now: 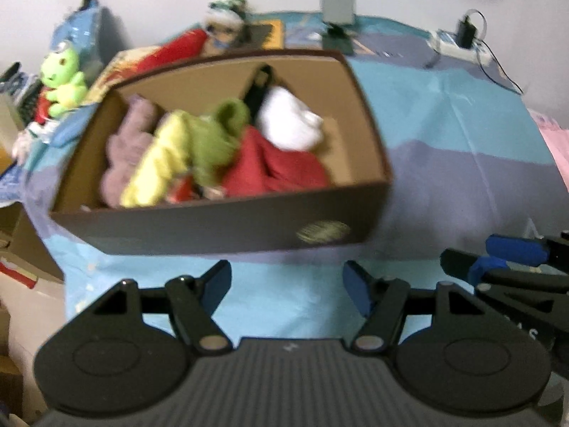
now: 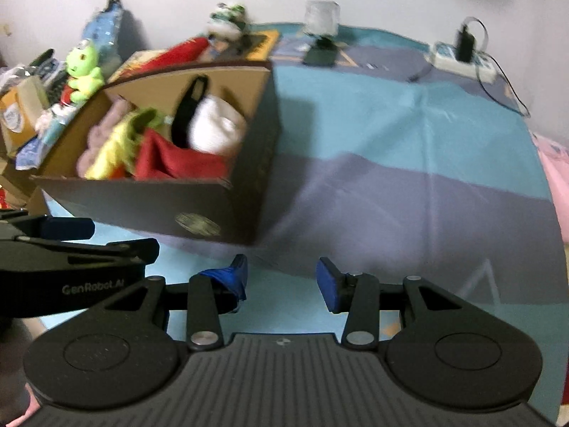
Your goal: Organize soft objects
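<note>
A brown cardboard box (image 1: 199,227) (image 2: 142,206) stands on the blue cloth and holds soft things: a pink piece (image 1: 124,149), a yellow one (image 1: 163,156), a green one (image 1: 217,131), a red cloth (image 1: 277,167) (image 2: 170,163) and a white one (image 1: 288,121) (image 2: 213,128). My left gripper (image 1: 286,284) hangs open in front of the box's near wall, nothing between its fingers. My right gripper (image 2: 281,279) is open too, over bare cloth to the right of the box's near corner, holding nothing. Each gripper shows at the edge of the other's view.
A green frog plush (image 1: 62,78) (image 2: 83,71) sits left of the box among clutter. A doll with a knit hat (image 1: 224,17), a small lamp (image 2: 320,25) and a power strip with a charger (image 2: 462,53) line the back by the wall. Bare striped cloth (image 2: 409,178) spreads right of the box.
</note>
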The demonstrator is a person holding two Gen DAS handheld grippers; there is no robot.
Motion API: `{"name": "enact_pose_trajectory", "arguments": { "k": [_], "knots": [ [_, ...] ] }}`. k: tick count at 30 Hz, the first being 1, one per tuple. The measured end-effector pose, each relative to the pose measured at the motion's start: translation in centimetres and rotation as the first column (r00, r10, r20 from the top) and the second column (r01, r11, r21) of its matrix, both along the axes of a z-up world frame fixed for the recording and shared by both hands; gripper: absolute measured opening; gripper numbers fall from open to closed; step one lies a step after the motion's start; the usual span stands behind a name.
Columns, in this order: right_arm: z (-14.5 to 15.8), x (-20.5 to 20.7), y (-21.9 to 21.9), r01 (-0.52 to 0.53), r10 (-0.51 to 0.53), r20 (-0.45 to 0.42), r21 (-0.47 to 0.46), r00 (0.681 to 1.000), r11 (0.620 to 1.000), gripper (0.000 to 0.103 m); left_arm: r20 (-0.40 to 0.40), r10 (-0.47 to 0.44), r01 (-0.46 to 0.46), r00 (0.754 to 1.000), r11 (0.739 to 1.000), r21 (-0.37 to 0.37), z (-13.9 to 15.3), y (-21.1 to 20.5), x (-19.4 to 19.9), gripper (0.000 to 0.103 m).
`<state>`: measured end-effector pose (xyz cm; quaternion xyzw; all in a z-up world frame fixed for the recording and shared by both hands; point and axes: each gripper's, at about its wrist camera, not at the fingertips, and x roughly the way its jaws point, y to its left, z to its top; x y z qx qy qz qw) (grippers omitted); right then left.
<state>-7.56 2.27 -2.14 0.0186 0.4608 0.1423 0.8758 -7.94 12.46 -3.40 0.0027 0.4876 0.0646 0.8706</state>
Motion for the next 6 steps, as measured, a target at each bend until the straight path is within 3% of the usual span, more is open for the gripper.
{"name": "enact_pose_trajectory", "arguments": {
  "k": [6],
  "knots": [
    [1.6, 0.6, 3.1, -0.018, 0.017, 0.020, 0.037, 1.000, 0.999, 0.027, 0.029, 0.021, -0.022, 0.999, 1.000, 0.013, 1.8, 3.6, 0.1, 0.068]
  ]
}}
